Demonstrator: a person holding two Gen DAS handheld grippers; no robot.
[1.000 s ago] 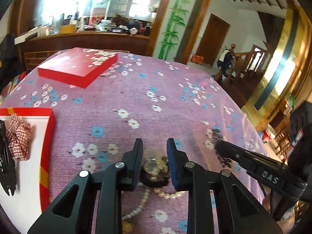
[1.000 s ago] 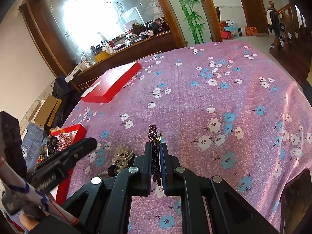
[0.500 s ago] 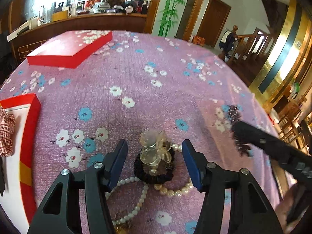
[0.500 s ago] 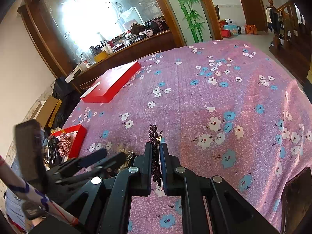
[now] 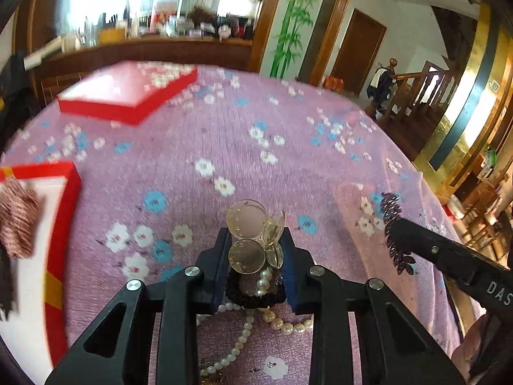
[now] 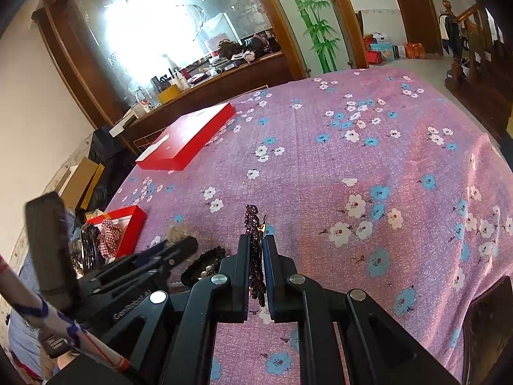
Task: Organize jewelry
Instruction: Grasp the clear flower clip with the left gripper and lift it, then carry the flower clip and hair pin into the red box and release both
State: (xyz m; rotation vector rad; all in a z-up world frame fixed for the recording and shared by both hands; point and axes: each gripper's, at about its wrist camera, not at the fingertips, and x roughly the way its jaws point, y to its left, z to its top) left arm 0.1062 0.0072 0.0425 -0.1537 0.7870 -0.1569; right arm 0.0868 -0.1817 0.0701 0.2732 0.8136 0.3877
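A black hair tie with clear round discs (image 5: pixel 247 224) sits between the pads of my left gripper (image 5: pixel 256 250), whose jaws are closing and press on its black loop. It lies just above a pearl necklace (image 5: pixel 282 324) on the flowered purple cloth. My right gripper (image 6: pixel 256 247) is shut on a dark sequined hair clip (image 6: pixel 253 221), held upright above the cloth. In the left wrist view that clip (image 5: pixel 392 215) shows at the right. In the right wrist view the left gripper (image 6: pixel 189 243) reaches in from the lower left.
An open red box with a white inside (image 5: pixel 61 224) lies at the left and holds a checked scrunchie (image 5: pixel 17 221) and dark pieces. A shut red box lid (image 5: pixel 128 96) lies farther back. A wooden counter and a stair rail stand beyond the table.
My left gripper opened wide over the disc hair tie, sank a little, and has closed back around it. The right gripper and its clip have kept still.
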